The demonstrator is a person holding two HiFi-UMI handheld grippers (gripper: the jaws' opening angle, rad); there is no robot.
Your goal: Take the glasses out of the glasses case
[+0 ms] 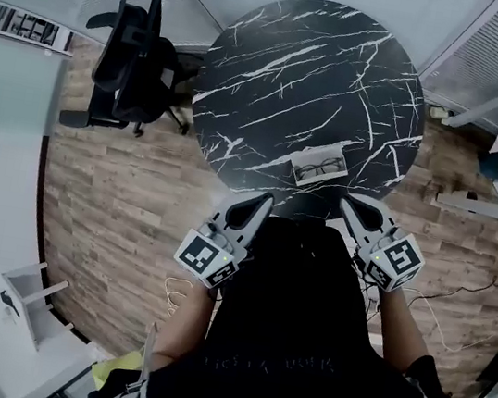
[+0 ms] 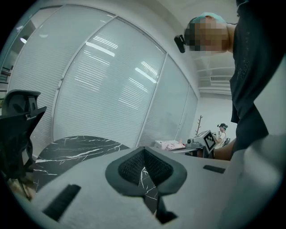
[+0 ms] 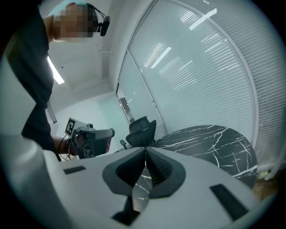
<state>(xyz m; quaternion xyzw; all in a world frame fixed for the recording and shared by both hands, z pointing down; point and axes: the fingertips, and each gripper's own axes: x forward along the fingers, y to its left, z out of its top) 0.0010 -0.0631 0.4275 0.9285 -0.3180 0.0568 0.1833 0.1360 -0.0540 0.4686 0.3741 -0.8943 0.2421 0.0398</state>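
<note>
The glasses case [image 1: 319,168] lies open on the round black marble table [image 1: 299,61], at about 5 o'clock from the table's centre and close to the rim nearest me. Its long axis runs slantwise, from 8 o'clock to 2 o'clock in the head view. The glasses [image 1: 321,166] lie inside it along the same line, their two lenses side by side; I cannot tell which way the arms are folded.

My left tongs [image 1: 262,203] are clenched, tips pressed together with nothing between them. They hover at 7 o'clock from the case, just off the table's edge, pointing toward 1 o'clock. My right tongs [image 1: 351,205] are also clenched on nothing. They sit at 5 o'clock from the case, near it but apart, over the table's rim and pointing toward 11 o'clock. Neither pair touches the case.

In each gripper view, only white-veined marble shows past the closed tips.

A black office chair [image 1: 135,63] stands on the wooden floor [image 1: 119,192] at 9 o'clock from the table.
</note>
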